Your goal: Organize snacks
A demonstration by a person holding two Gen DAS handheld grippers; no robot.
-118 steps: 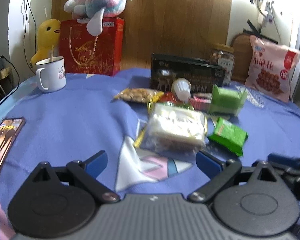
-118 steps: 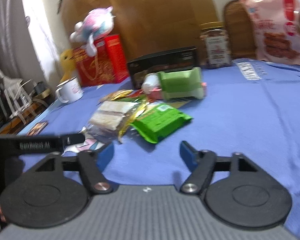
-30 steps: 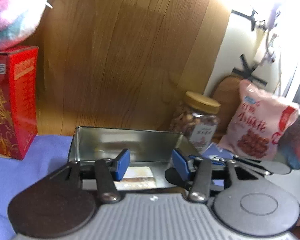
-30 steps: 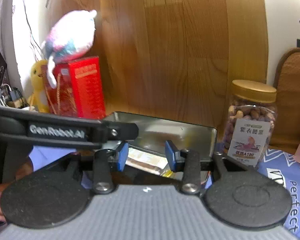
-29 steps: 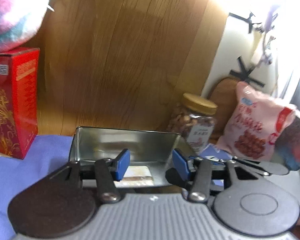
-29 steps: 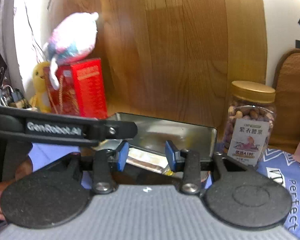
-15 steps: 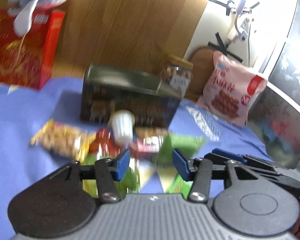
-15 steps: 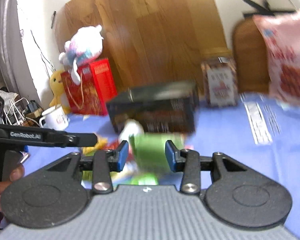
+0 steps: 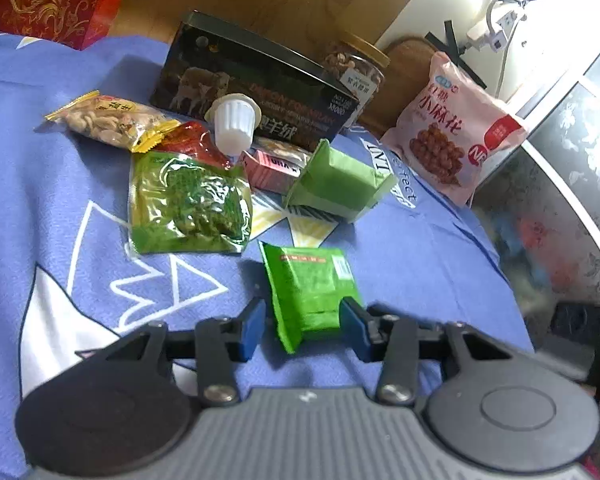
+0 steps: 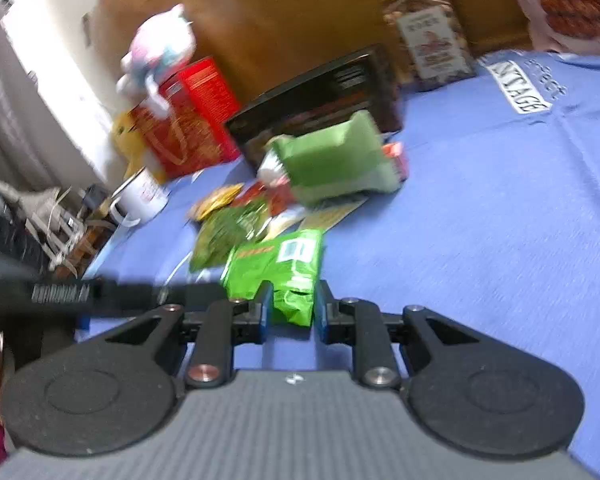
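– Left wrist view, from the left: peanut pouch, clear green pouch, black tin behind, green carton, pink bag far right. And the green packet?

– Lies flat on the blue-covered worktop, nearest of all, well apart from the tin. Sits with its near end between the pads of the left claw. Open, that one: gap on the left side, barely touching on the right.

– Right wrist view?

– Blurred. Shows the right claw narrowed onto the crumpled near corner of the same packet; looks pinched shut on it. Left claw's body just beside, on the left of that view.

– So two claws at one small packet. Risks?

– Closing the left one too: pulling against each other, likely tearing the wrapper or crushing what is inside.

– And with the right alone?

– Only a corner held, by the look of it. Could slip out on a quick lift and drop short of the tin.

– Anything else?

– Clipping the clear green pouch or the carton on the way across, scattering the pile. Knocking claw against claw, too, being so close.
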